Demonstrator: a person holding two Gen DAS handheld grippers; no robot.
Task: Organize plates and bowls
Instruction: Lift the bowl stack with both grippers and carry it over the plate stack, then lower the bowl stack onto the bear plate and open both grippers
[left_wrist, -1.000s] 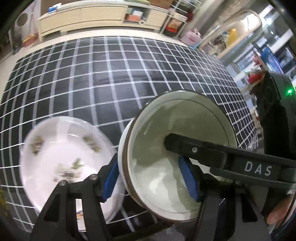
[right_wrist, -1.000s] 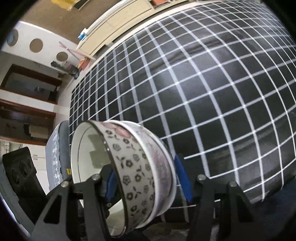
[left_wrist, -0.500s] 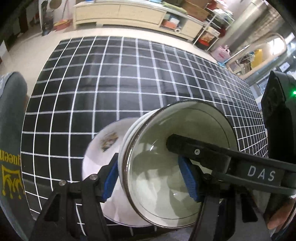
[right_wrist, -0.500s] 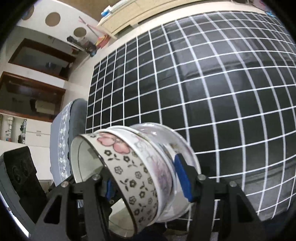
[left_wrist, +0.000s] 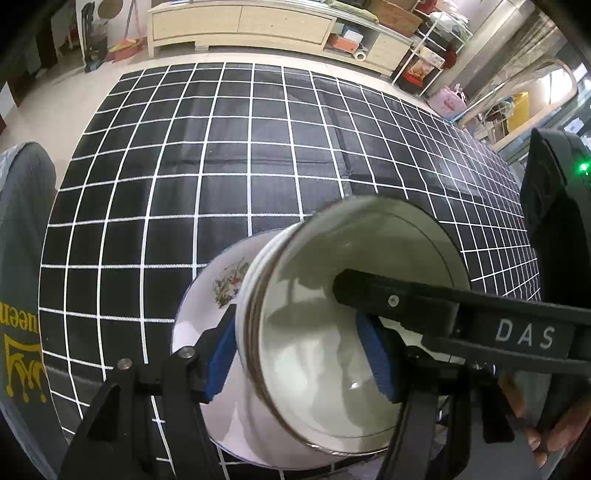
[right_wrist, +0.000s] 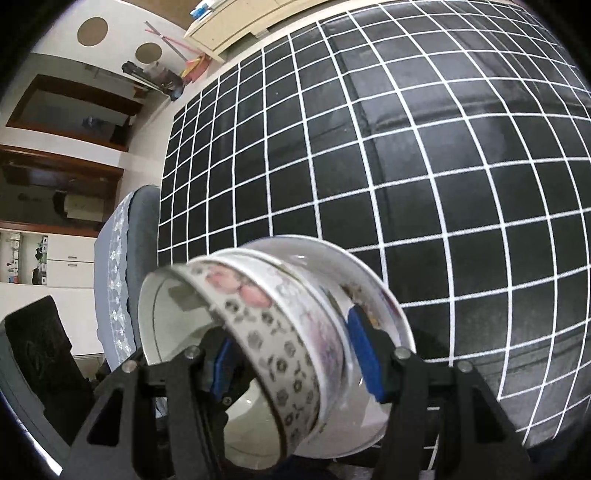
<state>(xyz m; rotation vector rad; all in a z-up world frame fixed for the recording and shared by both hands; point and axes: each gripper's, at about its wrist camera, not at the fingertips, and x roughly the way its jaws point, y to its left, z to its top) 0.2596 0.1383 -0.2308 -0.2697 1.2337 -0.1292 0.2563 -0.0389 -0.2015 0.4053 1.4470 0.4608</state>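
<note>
Together we have carried the bowl (left_wrist: 332, 350) over the plate (left_wrist: 218, 291); left gripper (left_wrist: 295, 354) and right gripper (right_wrist: 291, 354) both clamp its wall; we judge lowering comes next.

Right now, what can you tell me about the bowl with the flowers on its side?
The bowl looks like glazed china, plain white inside with a thin dark line near the rim. Outside it has a band of small dark flowers and a big pink blossom. It is tipped on its side, its opening facing left in the right view. The left gripper and right gripper each pinch its wall in their jaws, above a flowered plate on the checked cloth.
</note>
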